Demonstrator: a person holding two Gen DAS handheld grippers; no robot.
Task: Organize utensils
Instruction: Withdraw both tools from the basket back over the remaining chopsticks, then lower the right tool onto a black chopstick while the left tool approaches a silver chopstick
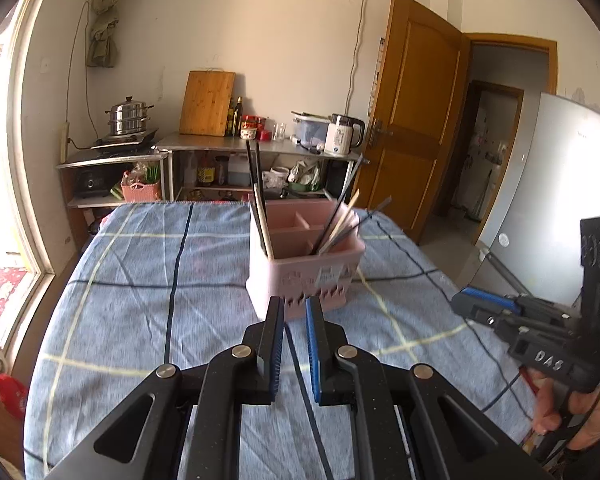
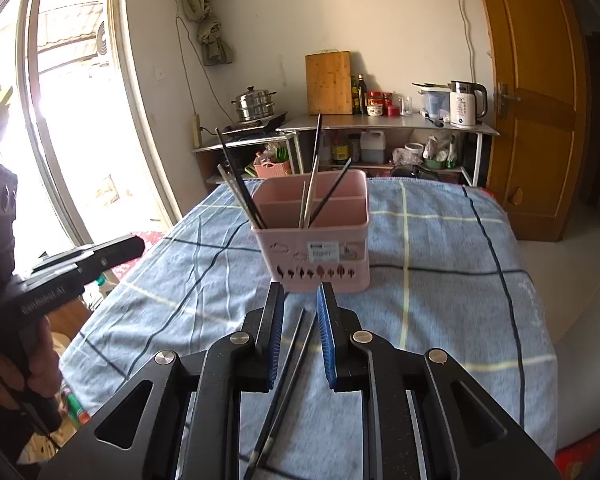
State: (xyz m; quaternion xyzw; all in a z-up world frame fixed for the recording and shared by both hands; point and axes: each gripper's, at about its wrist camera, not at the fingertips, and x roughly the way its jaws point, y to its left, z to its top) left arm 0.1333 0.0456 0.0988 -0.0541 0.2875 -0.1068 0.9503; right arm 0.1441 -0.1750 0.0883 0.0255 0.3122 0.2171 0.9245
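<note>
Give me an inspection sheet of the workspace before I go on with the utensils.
Surface: blue checked cloth covers the table.
Job's things: pink utensil holder upright, with standing chopsticks leaning in its compartments; two loose chopsticks lie on the cloth in front of it.
Clutter: nothing seen on the cloth.
Grippers: left hand-held gripper open a little, nothing gripped; right hand-held gripper open, the loose chopsticks between its fingers, pads not pressing them.
Cables: wall cord runs down behind the shelf, away from the table.
Surroundings: window, wooden door, metal shelf bearing a steamer pot, cutting board and kettle.
</note>
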